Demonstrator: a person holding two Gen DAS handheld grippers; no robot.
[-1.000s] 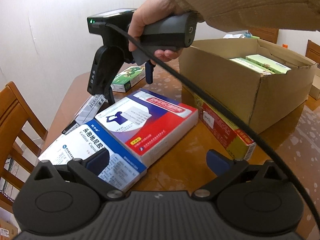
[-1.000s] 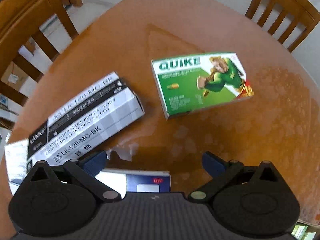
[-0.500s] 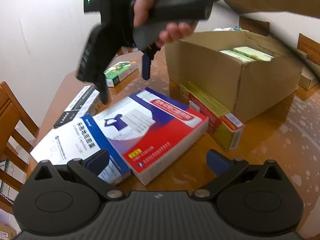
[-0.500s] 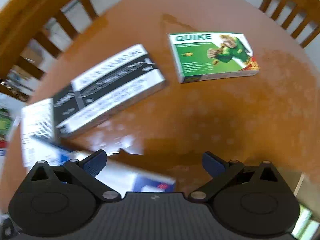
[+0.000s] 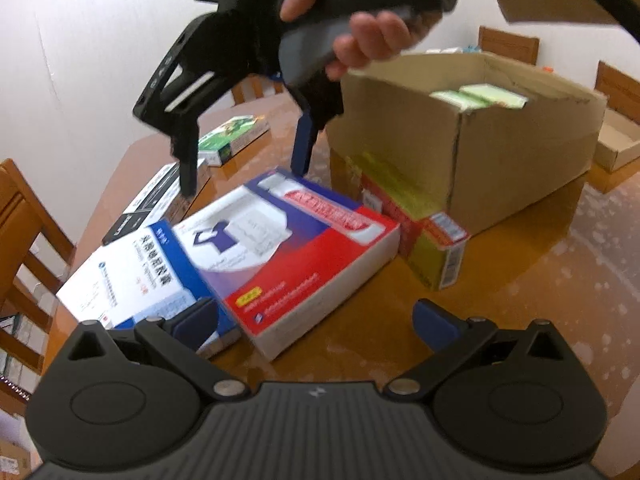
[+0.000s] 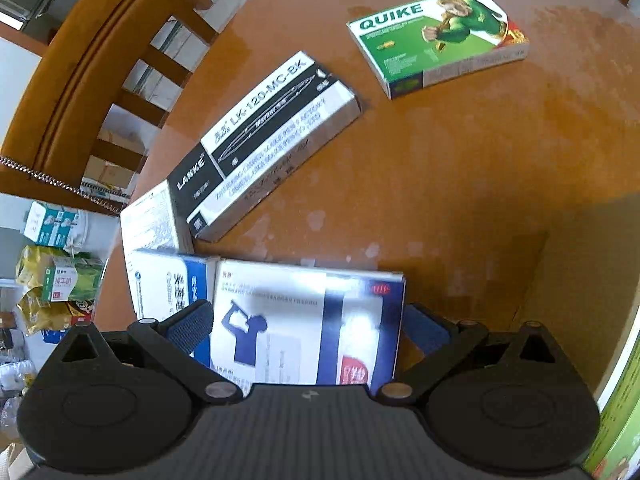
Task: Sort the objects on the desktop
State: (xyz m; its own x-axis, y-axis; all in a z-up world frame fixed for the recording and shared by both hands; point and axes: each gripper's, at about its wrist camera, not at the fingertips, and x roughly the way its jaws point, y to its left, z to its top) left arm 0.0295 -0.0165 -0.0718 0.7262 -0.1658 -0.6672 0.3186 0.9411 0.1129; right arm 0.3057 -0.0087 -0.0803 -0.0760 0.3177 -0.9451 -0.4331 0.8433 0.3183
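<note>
Red-and-blue box (image 6: 308, 328) sits between the right gripper's (image 6: 308, 326) wide fingers; left gripper (image 5: 316, 320) fingers wide too, holding nothing.

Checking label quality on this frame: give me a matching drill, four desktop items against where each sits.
Items:
1. green QUIKE box
2. black-and-white LANKE pen box
3. red-and-blue medicine box
4. pale green packs

Places:
A. inside the brown cardboard carton
B. between the open right gripper fingers
C. alone at the far end of the table
D. beside a white-and-blue box

Pairs: 1-C, 2-D, 3-B, 4-A
</note>
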